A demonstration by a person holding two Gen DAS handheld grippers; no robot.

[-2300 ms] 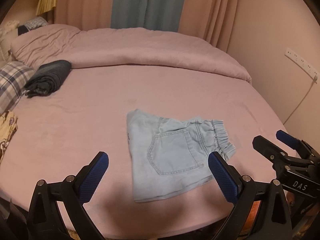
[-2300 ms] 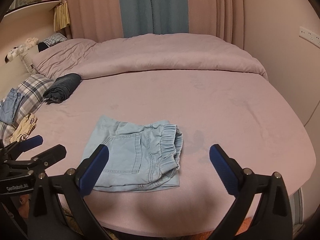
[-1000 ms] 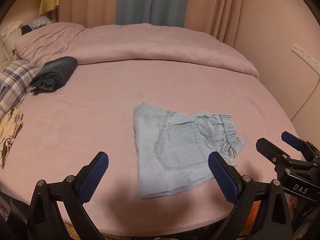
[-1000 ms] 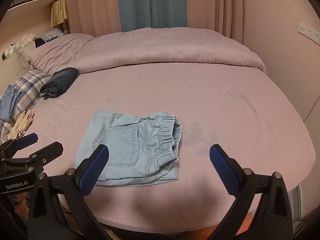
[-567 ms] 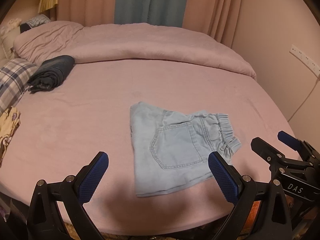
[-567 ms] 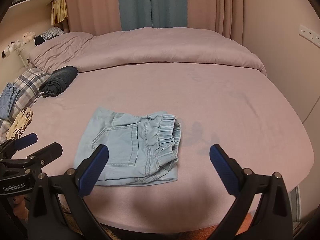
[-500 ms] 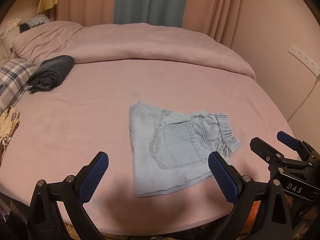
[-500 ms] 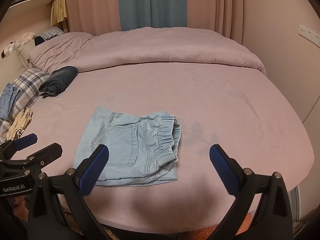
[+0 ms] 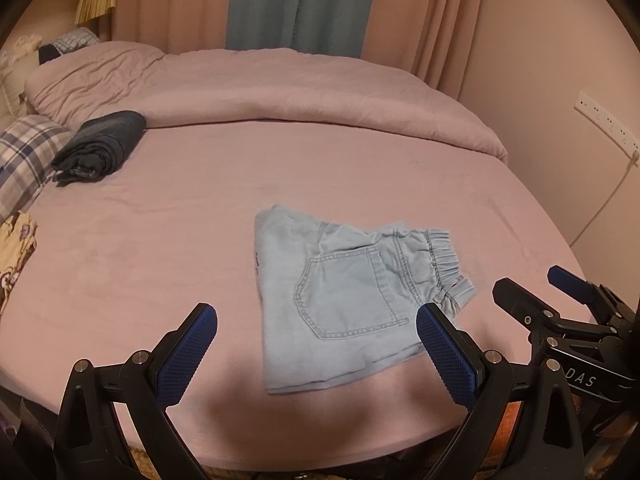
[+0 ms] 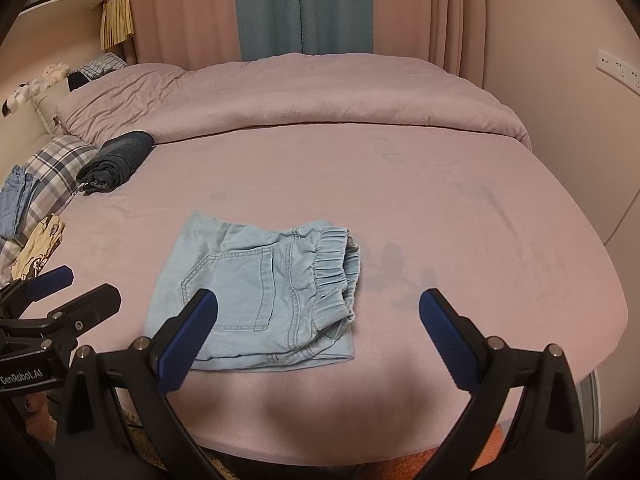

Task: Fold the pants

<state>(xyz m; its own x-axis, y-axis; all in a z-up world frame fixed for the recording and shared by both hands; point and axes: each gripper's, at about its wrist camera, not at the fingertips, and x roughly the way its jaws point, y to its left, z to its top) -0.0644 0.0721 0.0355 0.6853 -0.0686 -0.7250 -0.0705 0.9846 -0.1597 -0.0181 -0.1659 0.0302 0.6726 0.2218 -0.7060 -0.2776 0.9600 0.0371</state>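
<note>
Light blue denim pants (image 9: 344, 296) (image 10: 256, 296) lie folded flat on the pink bed (image 9: 200, 208) (image 10: 460, 216), back pocket up, elastic waistband toward the right. My left gripper (image 9: 316, 344) hovers open just short of the pants' near edge, nothing between its blue pads. My right gripper (image 10: 318, 332) is open too, held above the pants' near right corner; its left pad covers part of the cloth. In the left wrist view the right gripper (image 9: 560, 296) shows at the right edge; in the right wrist view the left gripper (image 10: 64, 292) shows at the left edge.
A rolled dark garment (image 9: 100, 146) (image 10: 118, 160) rests at the bed's far left beside a plaid pillow (image 10: 56, 172). A folded pink duvet (image 9: 280, 92) crosses the back. More clothes (image 10: 36, 248) lie at the left edge. A wall (image 9: 560, 120) with sockets stands right.
Both views have shifted only slightly. The pants lie the same way and both grippers stay open above the near edge of the bed.
</note>
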